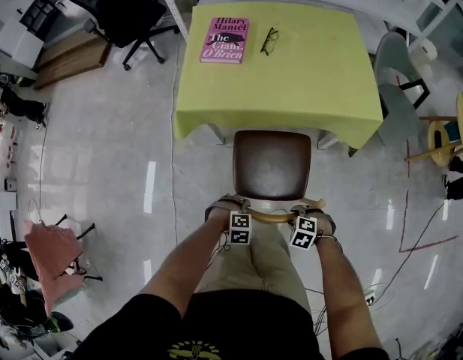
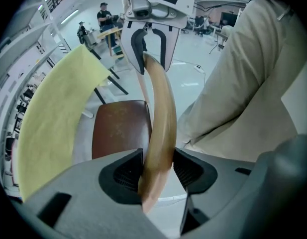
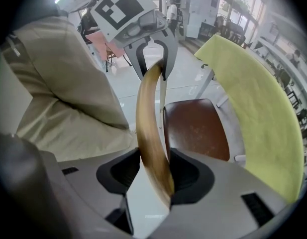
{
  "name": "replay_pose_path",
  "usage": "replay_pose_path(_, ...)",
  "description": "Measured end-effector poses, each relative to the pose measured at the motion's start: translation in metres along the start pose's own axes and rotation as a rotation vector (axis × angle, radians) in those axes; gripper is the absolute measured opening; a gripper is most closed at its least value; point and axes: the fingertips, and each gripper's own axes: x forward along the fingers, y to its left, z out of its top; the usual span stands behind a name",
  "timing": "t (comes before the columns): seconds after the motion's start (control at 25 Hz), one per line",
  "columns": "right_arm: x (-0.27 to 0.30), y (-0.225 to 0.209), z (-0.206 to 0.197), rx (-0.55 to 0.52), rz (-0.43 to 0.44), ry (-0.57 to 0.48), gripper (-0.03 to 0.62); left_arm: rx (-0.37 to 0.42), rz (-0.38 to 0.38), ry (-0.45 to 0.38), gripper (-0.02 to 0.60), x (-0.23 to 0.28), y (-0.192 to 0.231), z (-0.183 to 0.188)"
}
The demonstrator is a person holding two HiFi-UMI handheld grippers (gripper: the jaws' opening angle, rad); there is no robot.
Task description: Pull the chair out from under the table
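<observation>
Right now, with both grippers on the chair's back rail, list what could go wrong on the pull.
1. The left gripper and right gripper clamp the thin, curved back rail; the jaws could slip or the chair twist.
2. Its front edge sits close to the hanging tablecloth; if it catches, the book and glasses could be dragged.
3. The person's legs stand right behind the chair and could be bumped.

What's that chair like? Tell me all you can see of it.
The chair has a squarish dark-brown seat, leather-like and slightly scuffed, set in a pale frame. Its top rail is a curved strip of tan wood. It stands upright, mostly clear of the yellow-green-covered table, with its front edge near the table's edge. The left gripper and right gripper each clamp the rail between their jaws.
</observation>
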Motion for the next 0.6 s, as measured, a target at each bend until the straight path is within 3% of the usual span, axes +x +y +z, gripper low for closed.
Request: replay_pose_path(0.6,0.000,0.049,0.004,0.016,0.026,0.015,0.181,0.011,-0.022,0.007,0.189,-0.001,-0.048,0.002)
